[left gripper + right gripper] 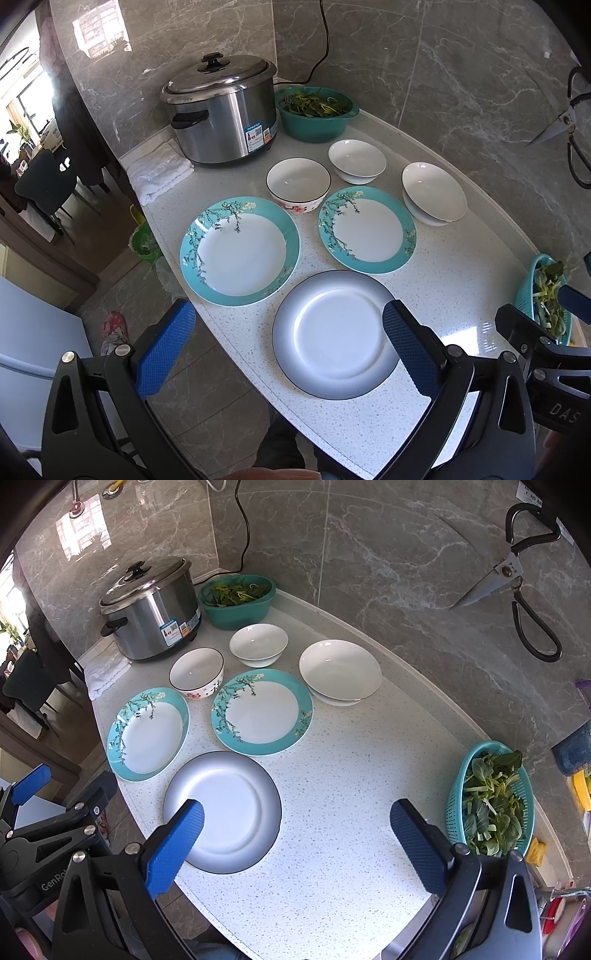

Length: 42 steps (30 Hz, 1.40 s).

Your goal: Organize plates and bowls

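Plates and bowls sit spread out on the white speckled counter [351,775]. The grey plate [334,334] with the dark rim is the closest one, and everything else is told from it. Just behind it on the left is a big teal plate [239,251] with flower branches. Just behind it on the right is a second teal plate [367,230]. None of the three plates touch.

Behind the teal plates are three bowls. The flowered bowl [298,185] sits between the two teal plates. A small white bowl [357,160] is further back, and a wide white bowl [434,193] is off to the right.

The left gripper [288,343] is wide open and holds nothing. The grey plate lies right in front of it, showing between its blue fingers. The right gripper [295,838] is wide open too, and empty. The grey plate lies by its left finger, and bare counter is in the middle.

Far behind the grey plate stand a silver cooker [225,110] and a green basin [317,112] of leaves. A teal basket [491,797] of greens sits to the plate's right.
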Available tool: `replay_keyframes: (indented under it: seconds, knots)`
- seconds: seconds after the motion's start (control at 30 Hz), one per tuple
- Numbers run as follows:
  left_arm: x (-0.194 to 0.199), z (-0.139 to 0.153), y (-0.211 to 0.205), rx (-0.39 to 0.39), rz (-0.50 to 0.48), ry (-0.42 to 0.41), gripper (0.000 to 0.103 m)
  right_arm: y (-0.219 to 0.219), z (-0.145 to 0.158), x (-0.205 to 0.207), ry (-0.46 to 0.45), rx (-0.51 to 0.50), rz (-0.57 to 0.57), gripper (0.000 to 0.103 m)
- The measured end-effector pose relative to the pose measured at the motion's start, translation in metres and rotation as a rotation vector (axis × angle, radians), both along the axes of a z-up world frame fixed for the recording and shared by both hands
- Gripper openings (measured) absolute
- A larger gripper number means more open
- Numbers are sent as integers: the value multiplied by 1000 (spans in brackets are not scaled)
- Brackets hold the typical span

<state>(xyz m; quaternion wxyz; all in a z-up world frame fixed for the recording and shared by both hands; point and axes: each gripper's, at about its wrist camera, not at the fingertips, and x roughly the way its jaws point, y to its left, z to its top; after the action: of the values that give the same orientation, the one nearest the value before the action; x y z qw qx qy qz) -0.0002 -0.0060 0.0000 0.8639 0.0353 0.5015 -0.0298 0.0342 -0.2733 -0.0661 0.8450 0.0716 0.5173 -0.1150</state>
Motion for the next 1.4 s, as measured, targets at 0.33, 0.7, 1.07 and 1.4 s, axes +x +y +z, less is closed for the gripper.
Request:
replay_keyframes:
  seconds: [0.33, 0.7, 1.07, 1.4]
  knots:
    - [2, -1, 0, -1, -4, 4, 103, -4, -4, 0, 2, 2, -2, 103]
    - [2, -2, -3, 1, -10, 5, 103, -4, -4, 1, 4, 1, -2, 103]
    - [2, -4, -4, 1, -12, 8, 103, -4, -4, 0, 5, -1, -2, 103]
    - [3, -8, -3, 7, -7, 14, 103, -10, -9, -1, 10, -3, -3, 103]
